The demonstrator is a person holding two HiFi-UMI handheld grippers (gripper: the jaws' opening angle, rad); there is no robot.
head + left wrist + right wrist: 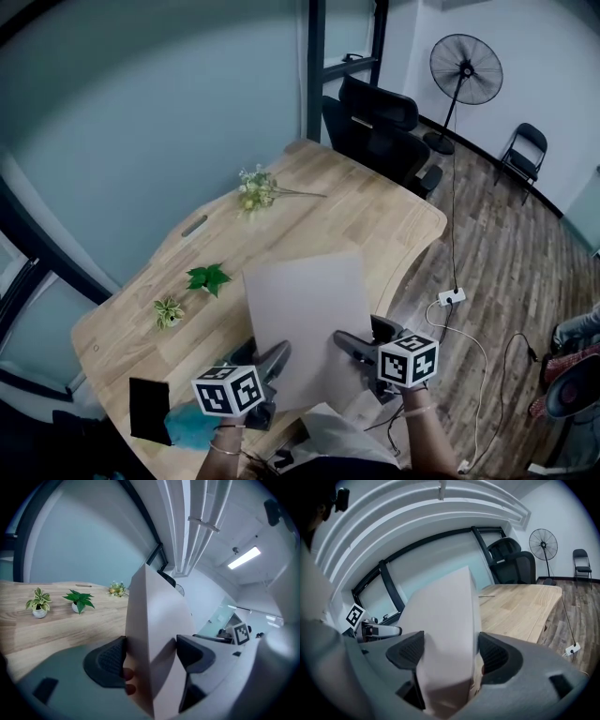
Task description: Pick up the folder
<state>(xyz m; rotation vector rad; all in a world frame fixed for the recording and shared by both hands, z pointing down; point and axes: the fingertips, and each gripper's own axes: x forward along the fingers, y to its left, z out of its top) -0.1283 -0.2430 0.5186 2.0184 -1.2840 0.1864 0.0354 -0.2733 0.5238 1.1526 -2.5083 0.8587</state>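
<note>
Held above the desk [375, 220] at lower centre: folder [305, 314], clamped at its near edge by left hand-held gripper [273, 360] and right hand-held gripper [351, 345]. Could slip or buckle, bite seemingly shallow.

Def an office imo: big light wooden desk [375, 216] w/ rounded corners, black high-back swivel chairs [380, 131] at the tabletop's far corner, frosted glass partition walls [141, 112] in dark frames, black pedestal fan [466, 68] + black folding chair [525, 155] on the wood-plank floor [506, 253].

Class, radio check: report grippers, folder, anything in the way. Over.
Left gripper shut on folder. Right gripper shut on folder. Folder held up over table. Nothing blocking it.
</note>
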